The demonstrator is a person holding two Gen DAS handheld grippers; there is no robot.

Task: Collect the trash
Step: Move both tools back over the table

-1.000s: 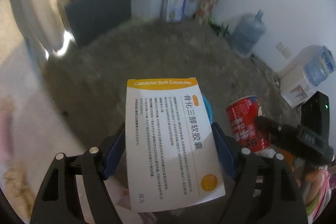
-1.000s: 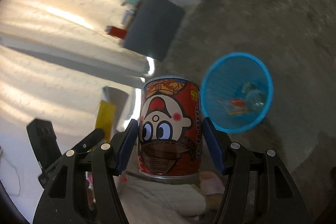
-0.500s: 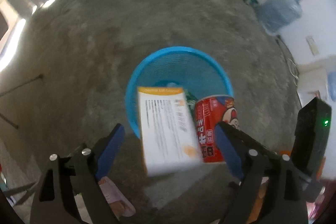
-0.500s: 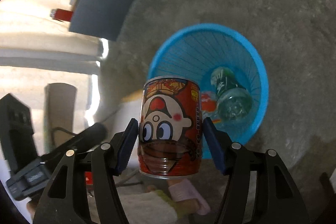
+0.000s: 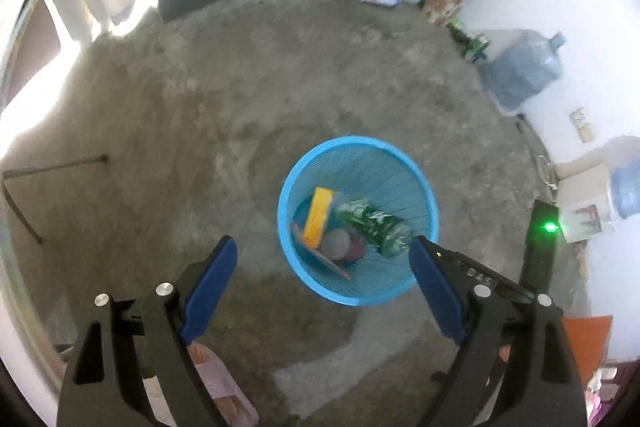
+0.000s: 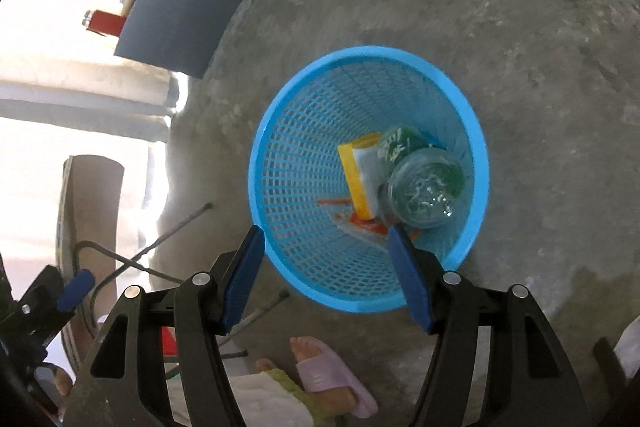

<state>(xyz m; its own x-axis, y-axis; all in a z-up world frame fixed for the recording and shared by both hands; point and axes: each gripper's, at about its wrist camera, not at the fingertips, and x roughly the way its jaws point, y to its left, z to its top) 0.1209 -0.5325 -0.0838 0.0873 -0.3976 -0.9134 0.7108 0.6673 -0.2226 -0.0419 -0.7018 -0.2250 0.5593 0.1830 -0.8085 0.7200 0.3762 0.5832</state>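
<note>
I am holding my left gripper (image 5: 322,253) wide apart over the blue mesh wastebasket (image 5: 428,195), with nothing between its blue pads. My right gripper (image 6: 326,239) is also gaping and gripping nothing, hovering above the same basket on the concrete floor (image 6: 540,27). Inside the basket, the yellow-edged medicine box (image 6: 362,175) is leaning against the green plastic bottle (image 6: 424,183), and the can (image 5: 340,245) is lying at the bottom.

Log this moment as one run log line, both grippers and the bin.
left gripper: open, empty | right gripper: open, empty | blue basket: holds medicine box, green bottle
</note>
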